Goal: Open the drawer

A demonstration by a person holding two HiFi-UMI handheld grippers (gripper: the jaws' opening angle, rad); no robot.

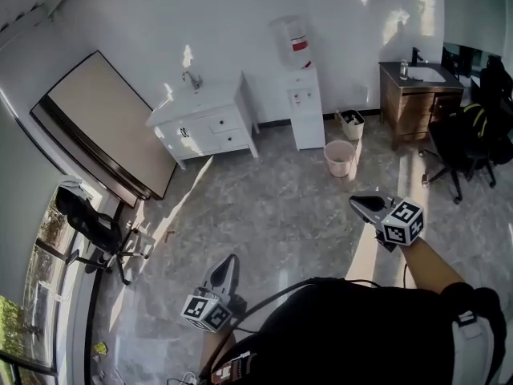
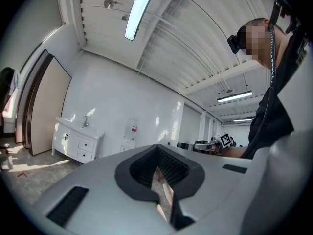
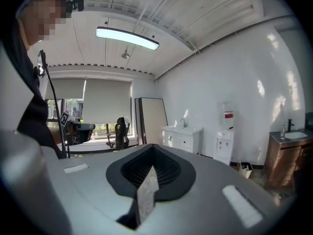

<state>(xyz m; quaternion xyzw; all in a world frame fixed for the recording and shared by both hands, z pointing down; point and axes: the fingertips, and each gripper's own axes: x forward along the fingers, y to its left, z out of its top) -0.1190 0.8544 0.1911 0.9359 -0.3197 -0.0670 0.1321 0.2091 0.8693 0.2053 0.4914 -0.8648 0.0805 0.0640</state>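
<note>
The drawer [image 1: 224, 123] has a flat white front with a small dark handle. It sits in the boxy white vanity [image 1: 242, 107] against the far wall, well apart from me across a glossy grey marbled floor [image 1: 280, 215]. My left gripper [image 1: 230, 261] and right gripper [image 1: 362, 203] are both clenched on nothing, their ribbed dark pads together. I hold them out roughly level, right forearm outstretched.

Drawer cabinet [image 1: 210, 127]: was white, handles dark.
Water dispenser [image 1: 303, 107]: was white, label red.
Sink cabinet [image 1: 417, 103]: was brown wood.
Floor [image 1: 272, 215]: was grey, marbled.
Bucket [image 1: 340, 158]: was beige.
</note>
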